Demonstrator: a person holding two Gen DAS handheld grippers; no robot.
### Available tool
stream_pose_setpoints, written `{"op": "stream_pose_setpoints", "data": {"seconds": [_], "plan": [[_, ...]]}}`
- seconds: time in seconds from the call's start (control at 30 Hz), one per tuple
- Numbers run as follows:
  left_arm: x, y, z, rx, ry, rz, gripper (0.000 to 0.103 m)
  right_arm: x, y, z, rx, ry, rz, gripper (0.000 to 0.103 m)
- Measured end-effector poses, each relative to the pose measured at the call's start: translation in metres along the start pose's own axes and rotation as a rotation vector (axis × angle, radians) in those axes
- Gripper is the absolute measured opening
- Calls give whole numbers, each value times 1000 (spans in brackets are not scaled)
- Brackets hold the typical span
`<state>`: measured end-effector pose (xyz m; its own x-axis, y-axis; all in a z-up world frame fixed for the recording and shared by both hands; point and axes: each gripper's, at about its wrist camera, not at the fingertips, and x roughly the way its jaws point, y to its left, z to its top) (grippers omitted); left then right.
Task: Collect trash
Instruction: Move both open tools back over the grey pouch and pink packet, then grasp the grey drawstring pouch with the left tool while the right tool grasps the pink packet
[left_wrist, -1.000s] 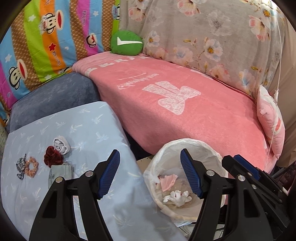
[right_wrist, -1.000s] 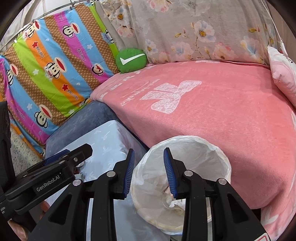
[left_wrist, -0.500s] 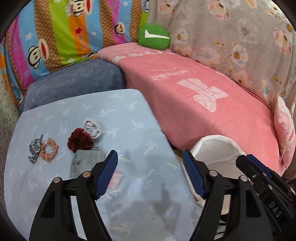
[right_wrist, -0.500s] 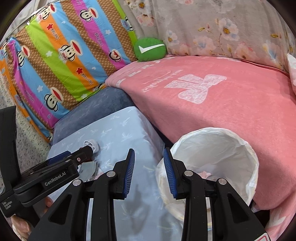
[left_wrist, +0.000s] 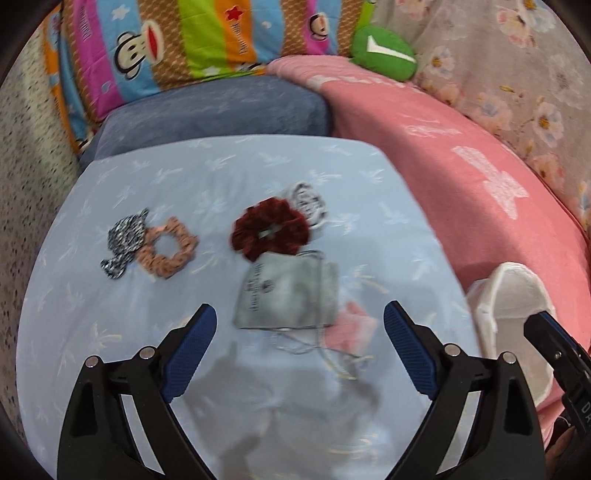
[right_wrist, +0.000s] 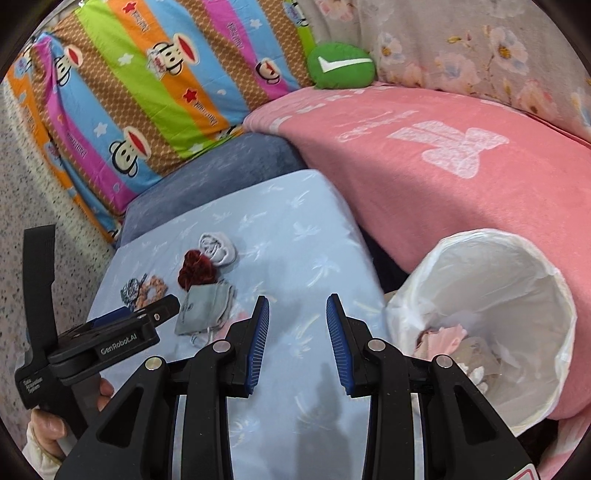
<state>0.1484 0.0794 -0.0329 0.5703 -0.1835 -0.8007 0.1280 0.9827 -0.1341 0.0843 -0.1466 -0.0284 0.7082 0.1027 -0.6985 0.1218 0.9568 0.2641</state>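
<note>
On the light blue table cover a grey drawstring pouch lies partly over a pink paper scrap. My left gripper hovers above both, its jaws opening wide and touching nothing. The same pouch shows in the right wrist view. My right gripper is open with a narrow gap and nothing in it, over bare cover between the pouch and the bin. The bin with its white liner stands at the right and holds pink and white scraps.
Beyond the pouch lie a dark red scrunchie, a white one, a peach one and a black-and-white one. A pink-covered sofa, a green cushion and a striped monkey-print cloth border the table. A hand holds the left tool.
Both grippers have swung left from the bin to the table and come lower. The left jaws have widened, and the pouch and pink scrap now lie under them.
</note>
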Motion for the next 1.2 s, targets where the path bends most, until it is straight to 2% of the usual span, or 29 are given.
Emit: {"op": "stream_pose_setpoints", "data": {"seconds": [0.13,0.27,0.6,0.8,0.93,1.0,1.03,1.2], "plan": [[14,23,-2,-51,33,7,86,26,16,-10,-17,57,14,33],[29,34,-1,-59,62,1,80,52,29,-17,-34,105,21,33],[66,35,4,-43,133,-30,70,108,47,-24,-56,204,32,33],[75,40,3,-47,164,-71,43,131,55,-26,-58,245,39,31],[73,37,3,-39,168,-109,17,139,55,-31,-42,264,61,20],[71,35,3,-35,164,-103,14,140,57,-31,-48,264,66,16],[70,35,2,-36,165,-105,12,139,58,-32,-51,265,64,11],[60,34,7,-32,151,-95,8,130,58,-30,-60,251,66,4]]}}
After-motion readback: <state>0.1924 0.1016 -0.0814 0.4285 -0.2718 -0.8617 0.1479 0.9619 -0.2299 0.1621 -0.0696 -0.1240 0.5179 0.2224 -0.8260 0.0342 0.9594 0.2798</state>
